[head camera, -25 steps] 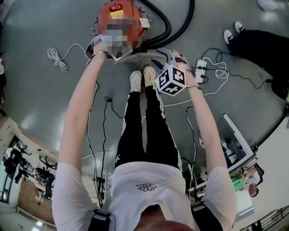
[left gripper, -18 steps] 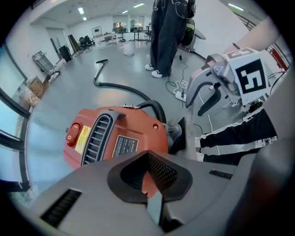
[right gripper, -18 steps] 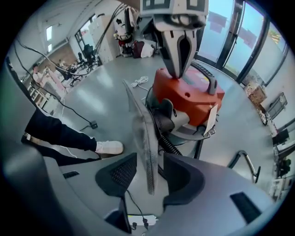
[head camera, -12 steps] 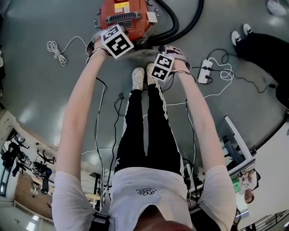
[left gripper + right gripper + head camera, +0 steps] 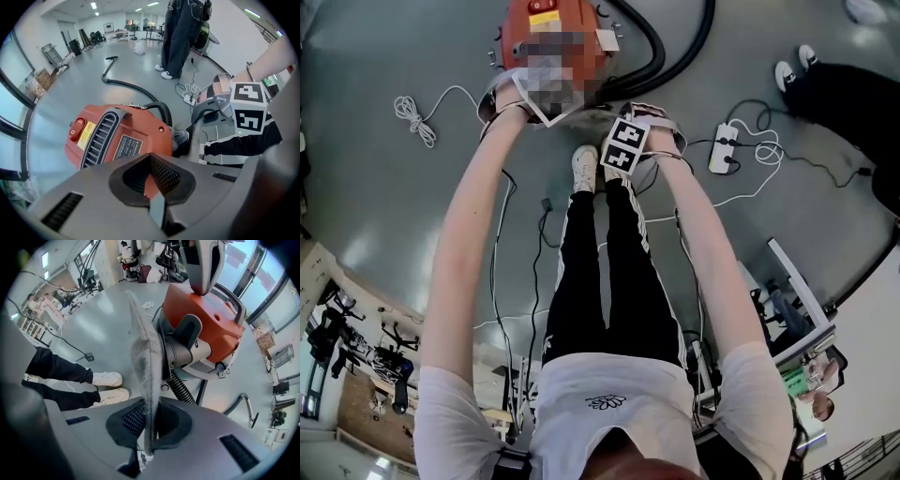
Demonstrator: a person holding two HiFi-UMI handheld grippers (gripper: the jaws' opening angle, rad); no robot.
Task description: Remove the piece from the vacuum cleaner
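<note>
One thin grey piece, orange vacuum cleaner

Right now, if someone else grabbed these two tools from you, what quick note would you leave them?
Left gripper: fingers together, nothing seen between them, above the red vacuum cleaner.
Right gripper: fingers have just closed on the grey mesh piece, which stands beside the hose.
Done: piece gripped.
To do: pull it clear; whether it is already loose I cannot tell.

Vacuum cleaner partly beyond top edge
</note>
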